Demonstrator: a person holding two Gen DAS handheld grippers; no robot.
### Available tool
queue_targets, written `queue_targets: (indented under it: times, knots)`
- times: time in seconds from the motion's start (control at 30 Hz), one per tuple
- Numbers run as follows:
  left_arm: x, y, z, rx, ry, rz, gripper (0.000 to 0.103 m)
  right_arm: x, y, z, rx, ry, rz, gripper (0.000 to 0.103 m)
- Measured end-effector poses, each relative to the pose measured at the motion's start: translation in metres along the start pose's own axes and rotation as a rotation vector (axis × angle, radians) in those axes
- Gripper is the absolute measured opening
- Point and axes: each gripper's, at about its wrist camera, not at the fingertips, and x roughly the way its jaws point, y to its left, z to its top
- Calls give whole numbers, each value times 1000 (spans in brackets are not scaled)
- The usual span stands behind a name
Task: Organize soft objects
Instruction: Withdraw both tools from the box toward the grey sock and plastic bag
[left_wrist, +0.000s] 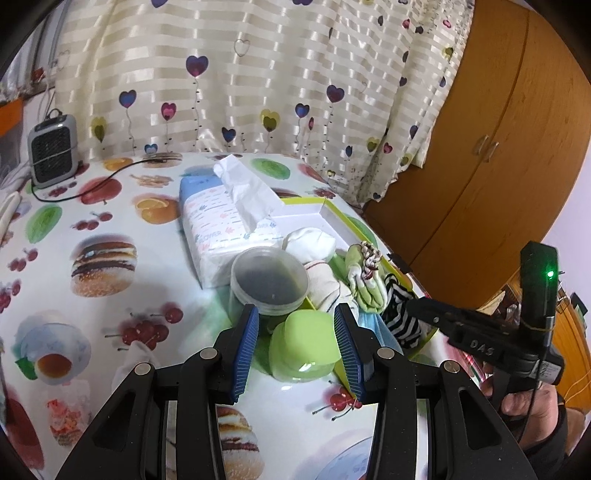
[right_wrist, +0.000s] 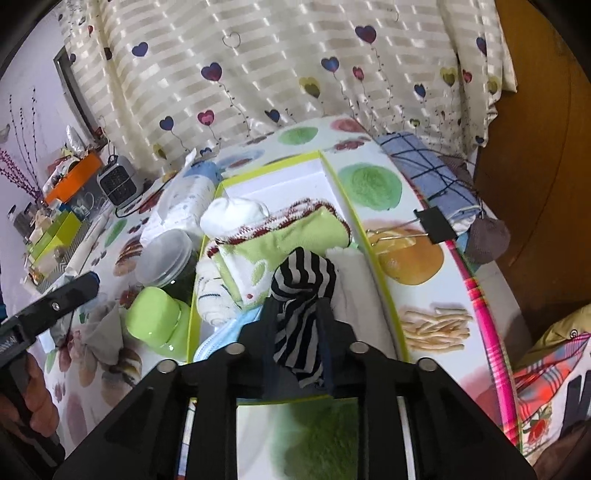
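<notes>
Black-and-white striped sock (right_wrist: 301, 317) sits nearest the right wrist cam, pinched between the 2 fingers of the right gripper (right_wrist: 297, 332), which are closed tight on the fabric; its lower end hangs behind the black frame and is partly hidden. It hangs just above the near end of the lime-edged tray (right_wrist: 364, 236), w/ the sock's top bunched over other soft items there: a green sock w/ red-and-white trim (right_wrist: 295, 232), a white sock ball (right_wrist: 234, 216), a rolled white cloth (right_wrist: 210, 291) and a bit of blue fabric (right_wrist: 229, 328), mostly covered.

Left wrist cam: left gripper (left_wrist: 297, 343) is wide open, blue pads (left_wrist: 245, 350) apart, holding nothing. Between the pads a lime green cup (left_wrist: 303, 347) lies on the fruit-print tablecloth (left_wrist: 103, 221), untouched; whether it leans on the tray can't be told. Behind it stand a clear round tub w/ dark contents (left_wrist: 269, 278) and a tissue pack (left_wrist: 218, 229), 1 tissue sticking up. A small grey fan heater (left_wrist: 53, 149) sits far left near the heart-print curtain (left_wrist: 258, 74).

On the right table edge, a black binder clip (right_wrist: 434, 223) and a blue checked cloth (right_wrist: 432, 170), partly cut off by the table's curve.
</notes>
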Motion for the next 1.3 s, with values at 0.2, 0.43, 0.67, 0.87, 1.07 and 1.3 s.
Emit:
queue_targets:
  times: [0.2,0.43,0.67,0.87,1.07,1.3]
  knots:
    - [-8,4,-11,-16,-2,5,41,-18,6,-2,-11,-35,2,36]
    - [-21,9,-23,-22,-22,32,41,-32,33,-7,-81,-63,36,46]
    - [-40,23,-39,-33,-52,84,41,-33,74,-23,-175,-37,107,52]
    - [-49,38,-50,-64,-48,116,41,-27,102,-32,-234,-14,166,52]
    - [-60,58,-61,-113,-44,129,41,-19,118,-40,-283,13,205,52]
    - [-71,87,-72,-163,-36,184,41,-15,131,-45,-314,39,229,52]
